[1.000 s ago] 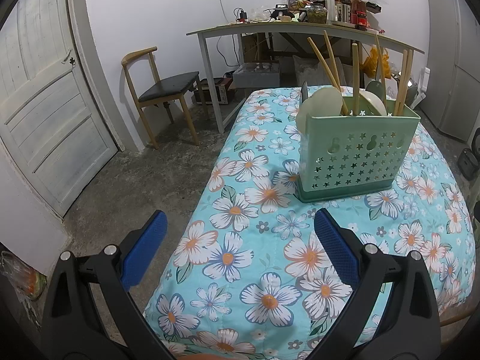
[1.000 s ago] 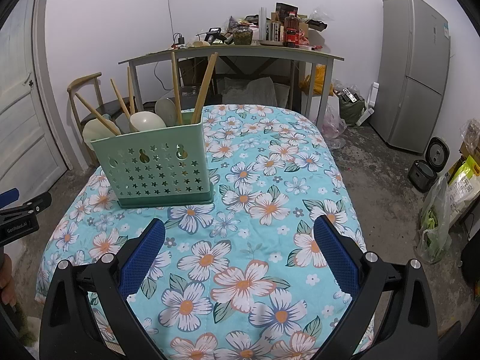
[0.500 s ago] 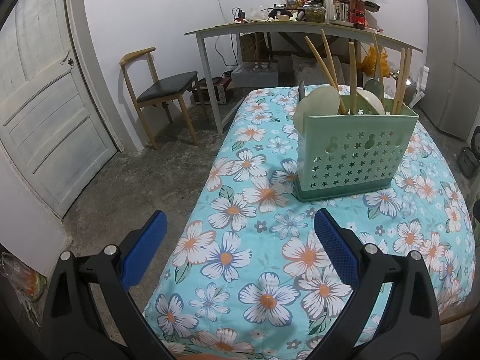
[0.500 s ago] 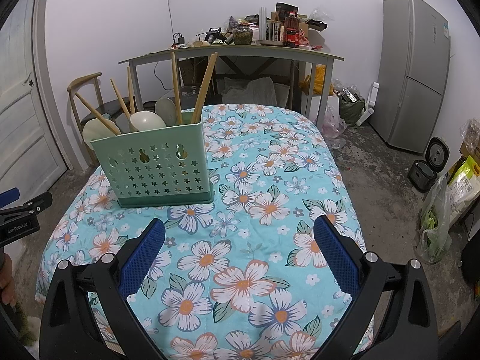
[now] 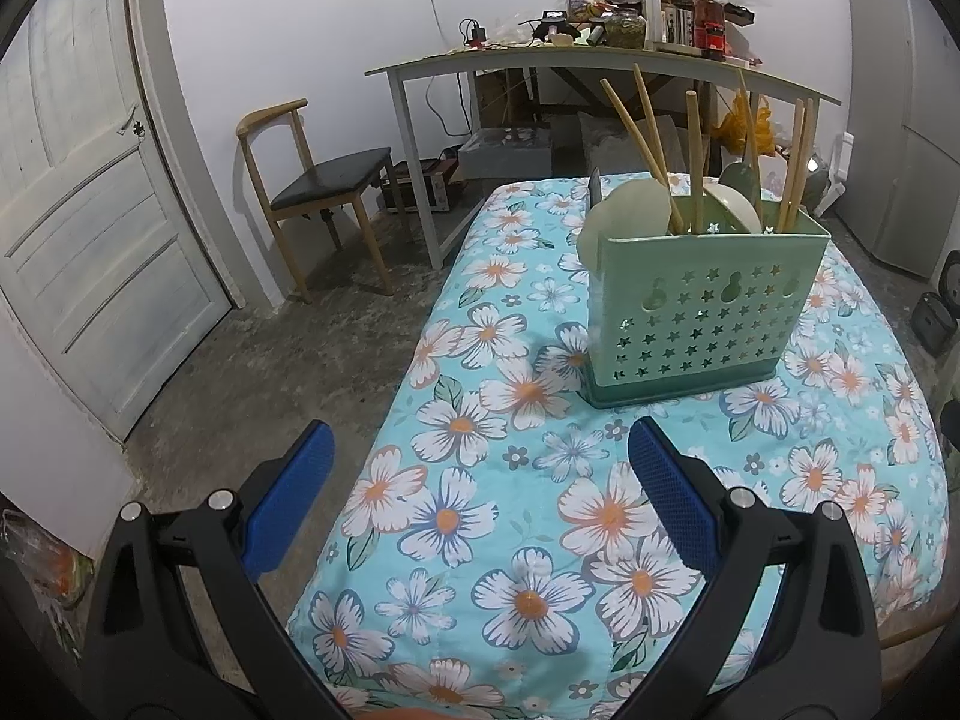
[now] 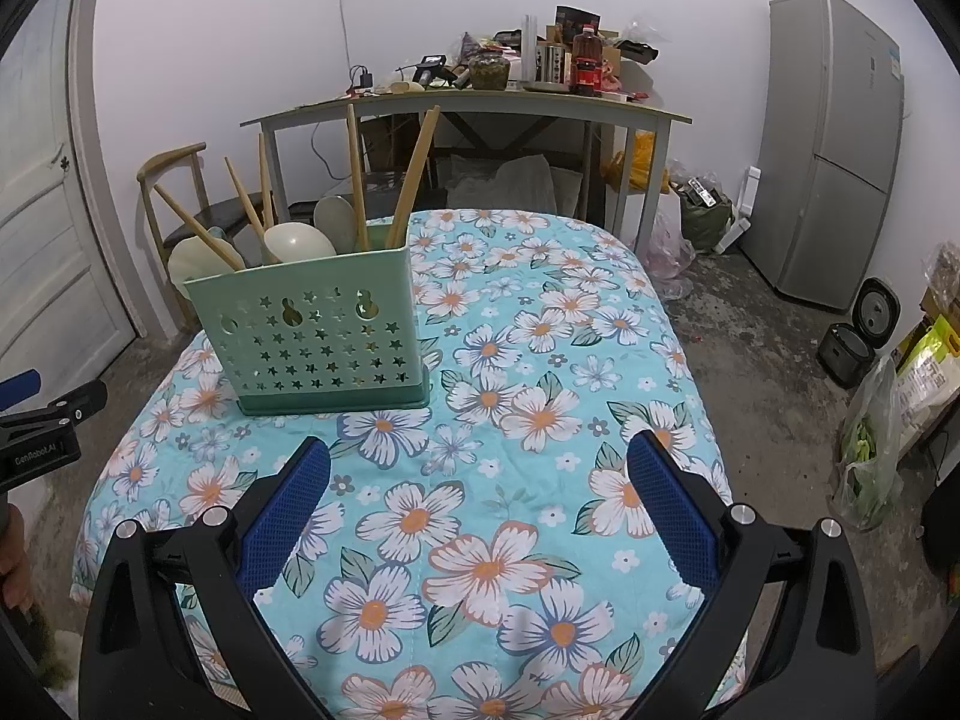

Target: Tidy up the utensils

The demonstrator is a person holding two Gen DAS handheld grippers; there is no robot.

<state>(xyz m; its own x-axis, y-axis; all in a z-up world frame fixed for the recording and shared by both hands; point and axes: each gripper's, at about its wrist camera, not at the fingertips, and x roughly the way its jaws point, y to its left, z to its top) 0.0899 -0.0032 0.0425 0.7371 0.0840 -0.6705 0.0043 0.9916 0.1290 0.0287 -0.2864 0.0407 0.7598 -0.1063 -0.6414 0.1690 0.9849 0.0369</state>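
Both grippers, left [image 5: 480, 468] & right [image 6: 477, 483], hang wide apart w/ nothing in them, well short of the green caddy [image 6: 312, 339] on the floral cloth [image 6: 540, 396]. Utensils [image 6: 354, 180] all stand inside it, so sorting looks done, or not begun; next move prob. a reach in.

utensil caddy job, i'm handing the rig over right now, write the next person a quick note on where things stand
Left gripper: open, empty, hovering over the near left side of the floral cloth.
Right gripper: open, empty, over the cloth's near middle.
Green caddy: upright on the cloth, holding wooden-handled utensils, pale spoons and a knife.
Done: no loose utensils visible on the cloth.
Left: possibly nothing; check sorting inside the caddy, not visible from here.
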